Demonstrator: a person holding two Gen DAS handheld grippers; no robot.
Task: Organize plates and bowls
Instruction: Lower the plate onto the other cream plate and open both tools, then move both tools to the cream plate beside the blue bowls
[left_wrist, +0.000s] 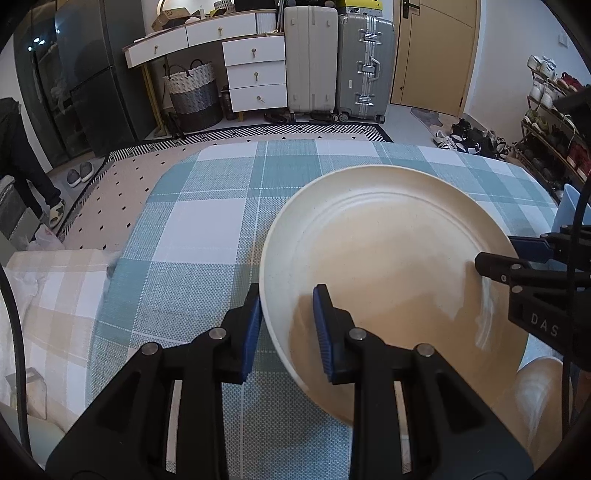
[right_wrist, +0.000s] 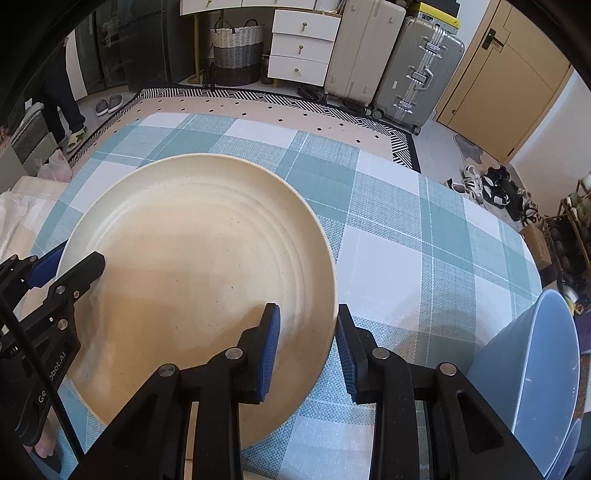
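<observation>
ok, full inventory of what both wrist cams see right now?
plate: 1, cream, on the tablecloth, centre
light blue dish: at least 1, right edge of the table
tablecloth: 1, teal and white check, covers the table
cream suitcase: 1, upright by the far wall
silver suitcase: 1, beside the cream one
drawer unit: 1, white, left of the suitcases
basket: 1, white and grey woven, on the floor under the desk
door: 1, tan, far right
shoes: several, mixed colours, floor by the door
person: 1, dark trousers, standing far left
left hand-held gripper: 1, black with blue pads, straddles the plate's left rim
right hand-held gripper: 1, same colours, straddles its right rim
</observation>
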